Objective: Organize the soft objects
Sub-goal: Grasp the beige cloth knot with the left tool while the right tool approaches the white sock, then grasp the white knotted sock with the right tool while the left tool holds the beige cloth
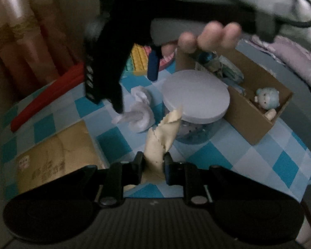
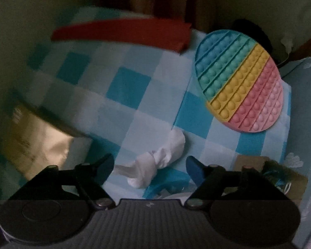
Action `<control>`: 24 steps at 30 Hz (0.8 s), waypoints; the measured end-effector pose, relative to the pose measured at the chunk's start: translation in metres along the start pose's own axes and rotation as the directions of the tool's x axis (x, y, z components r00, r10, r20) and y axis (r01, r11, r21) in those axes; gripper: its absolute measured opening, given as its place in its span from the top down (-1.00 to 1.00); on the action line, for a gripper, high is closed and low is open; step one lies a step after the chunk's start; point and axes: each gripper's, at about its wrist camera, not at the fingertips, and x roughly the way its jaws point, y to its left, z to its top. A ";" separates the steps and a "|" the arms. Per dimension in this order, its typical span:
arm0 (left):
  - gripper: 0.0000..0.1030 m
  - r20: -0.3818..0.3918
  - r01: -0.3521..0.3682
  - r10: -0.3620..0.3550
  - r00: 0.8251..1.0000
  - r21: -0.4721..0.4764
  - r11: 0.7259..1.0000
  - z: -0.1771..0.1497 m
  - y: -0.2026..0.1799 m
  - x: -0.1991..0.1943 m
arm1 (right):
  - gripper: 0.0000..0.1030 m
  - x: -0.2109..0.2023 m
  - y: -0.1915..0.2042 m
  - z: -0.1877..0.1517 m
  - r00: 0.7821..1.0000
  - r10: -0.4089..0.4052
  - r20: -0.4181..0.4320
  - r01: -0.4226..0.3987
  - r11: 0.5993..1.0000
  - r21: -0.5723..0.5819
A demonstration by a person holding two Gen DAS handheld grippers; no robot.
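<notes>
My left gripper (image 1: 153, 162) is shut on a cream soft cloth piece (image 1: 163, 132) and holds it above the blue-checked tablecloth (image 1: 259, 155). My right gripper (image 2: 150, 164) is open, hovering just above a crumpled white tissue (image 2: 155, 161) that lies between its fingers; it also shows in the left wrist view (image 1: 134, 87) over the same tissue (image 1: 140, 110). A cardboard box (image 1: 257, 112) at the right holds a small blue plush doll (image 1: 267, 98) and other soft items.
A jar with a round white lid (image 1: 194, 95) stands in front of the box. A rainbow pop-it mat (image 2: 240, 81), a red strip (image 2: 122, 31) and a gold packet (image 2: 37, 143) lie on the cloth. Curtains hang at the left.
</notes>
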 end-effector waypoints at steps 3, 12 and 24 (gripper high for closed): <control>0.64 0.008 0.014 -0.014 1.000 -0.020 1.000 -0.007 0.002 -0.004 | -0.48 0.014 0.008 0.003 0.998 -0.039 -0.049 0.039 0.999 -0.018; 0.64 0.023 0.013 -0.012 1.000 -0.044 0.999 -0.012 0.010 -0.010 | 0.11 0.036 0.023 0.008 0.994 -0.043 -0.101 0.041 0.999 -0.027; 0.64 0.008 -0.001 0.001 1.000 -0.058 0.998 -0.013 0.012 -0.012 | 0.20 0.012 0.021 -0.001 1.000 -0.015 -0.013 0.015 1.000 -0.017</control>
